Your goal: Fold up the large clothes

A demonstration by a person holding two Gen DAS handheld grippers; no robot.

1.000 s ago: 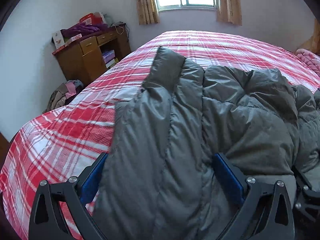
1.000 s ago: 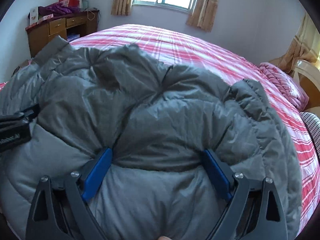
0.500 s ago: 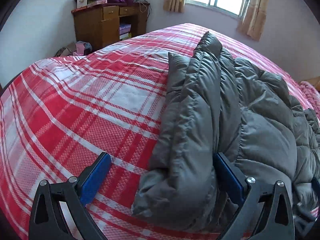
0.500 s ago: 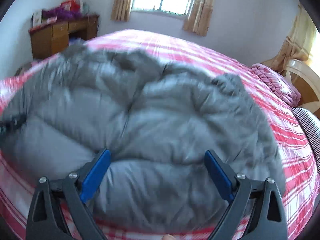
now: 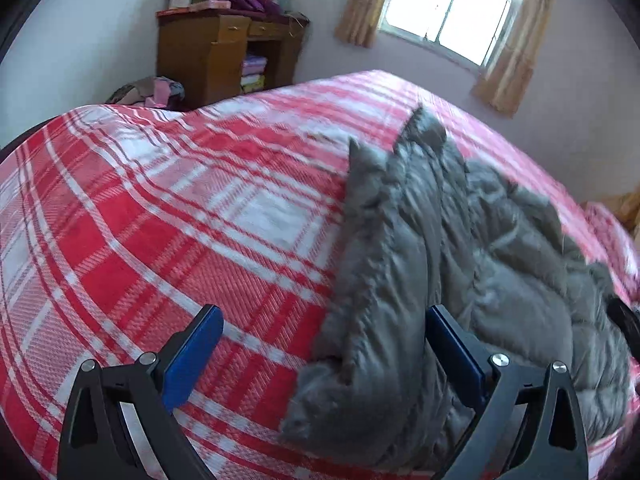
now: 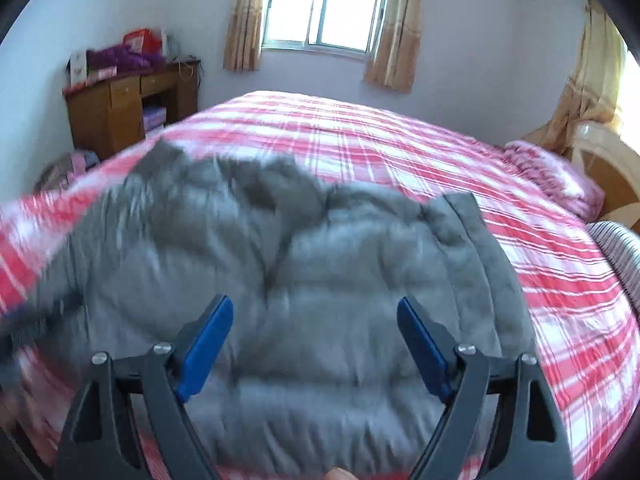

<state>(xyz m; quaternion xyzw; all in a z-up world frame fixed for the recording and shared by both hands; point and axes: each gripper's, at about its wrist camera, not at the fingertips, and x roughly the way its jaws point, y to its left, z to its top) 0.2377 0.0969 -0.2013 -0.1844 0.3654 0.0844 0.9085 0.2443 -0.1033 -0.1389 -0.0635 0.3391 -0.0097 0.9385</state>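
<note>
A bed [image 6: 400, 152] covered in red-and-white plaid fills the middle of both views. Against the pale wall [image 6: 480, 40] at upper centre, a bright window [image 6: 326, 4] sits between tan curtains [image 6: 240, 20]. At upper left stands a wooden desk [image 5: 212, 60] with boxes and purple cloth piled on top. At the right edge, another yellow curtain [image 6: 596, 80] hangs.

So the bed [image 6: 400, 148] has a red and white plaid cover, and a big puffy grey jacket [image 6: 320, 280] is lying right on it near the front edge, bunched into folds. There's a pink blanket [image 6: 552, 172] piled at the far right end too.
</note>
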